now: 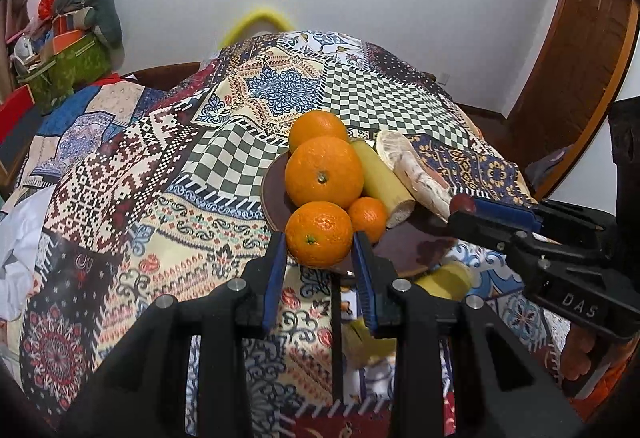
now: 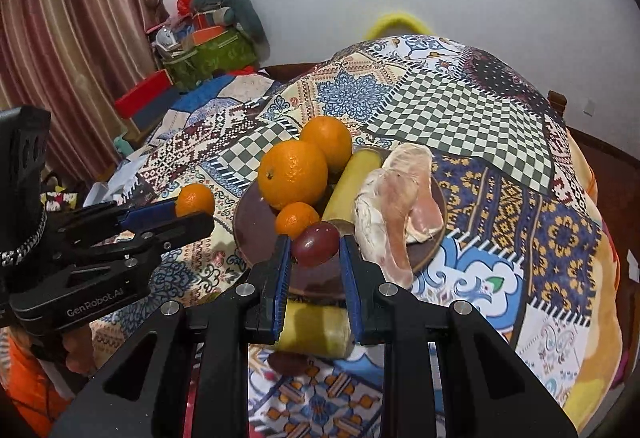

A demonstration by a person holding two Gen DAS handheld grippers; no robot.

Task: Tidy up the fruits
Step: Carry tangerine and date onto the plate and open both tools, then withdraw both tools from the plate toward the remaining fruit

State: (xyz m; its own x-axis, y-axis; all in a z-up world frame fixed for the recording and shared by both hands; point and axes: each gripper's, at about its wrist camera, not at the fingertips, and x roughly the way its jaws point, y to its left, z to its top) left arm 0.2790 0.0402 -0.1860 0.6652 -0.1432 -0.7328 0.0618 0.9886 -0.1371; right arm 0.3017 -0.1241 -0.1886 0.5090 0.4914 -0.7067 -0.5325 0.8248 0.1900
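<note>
A dark brown plate on the patchwork cloth holds two large oranges, a small tangerine, a peeled banana piece and peeled pomelo segments. My left gripper is shut on an orange at the plate's near edge; it shows in the right wrist view. My right gripper holds a red grape over the plate's near side. The grape touches the left pad; a small gap shows at the right pad.
A second banana piece lies on the cloth just in front of the plate, under my right gripper. A wooden bed frame curves at the right. A green box of clutter and a red box sit far left.
</note>
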